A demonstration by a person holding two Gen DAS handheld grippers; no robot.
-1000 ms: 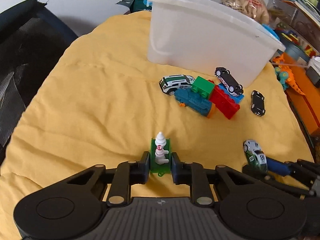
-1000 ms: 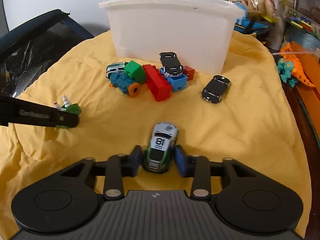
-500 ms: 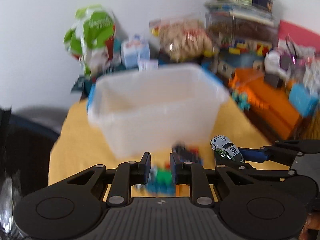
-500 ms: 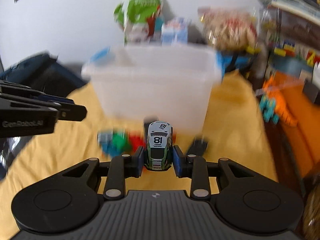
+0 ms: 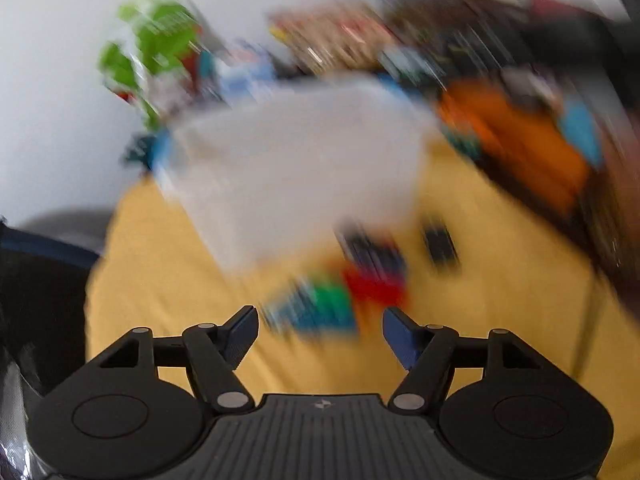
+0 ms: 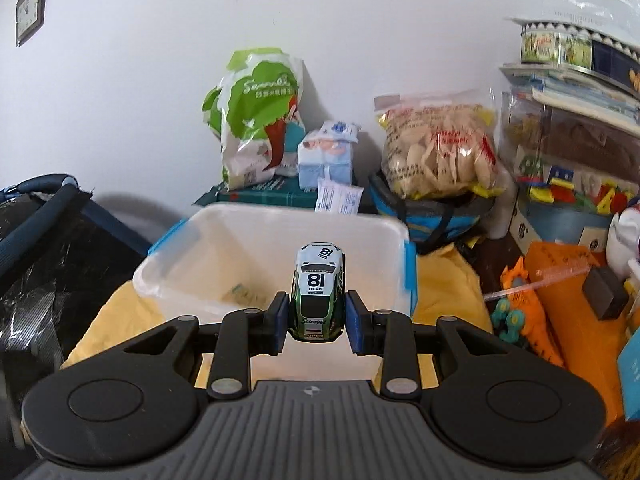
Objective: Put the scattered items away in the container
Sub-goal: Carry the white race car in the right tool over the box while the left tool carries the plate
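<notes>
Two claws: my right gripper (image 6: pixel 316 322) pinches the race car (image 6: pixel 318 292) mid-frame over the bin (image 6: pixel 168 276); left gripper (image 5: pixel 320 330) gapes, nothing held.

The car (image 6: pixel 318 292) bears the number "18" twice, on its roof and on its bonnet, both seen upside down; small lettering under the roof number is too fine to read. On its near end a script word reads roughly "Sunred", with "SUPER" below it. The green and white bag (image 6: pixel 256 116) against the wall carries a script brand starting "Sun…" above a line of Chinese characters too small to make out. The clear bag of snacks (image 6: pixel 438 148) has red print that cannot be read. The left wrist view is too blurred for any text
</notes>
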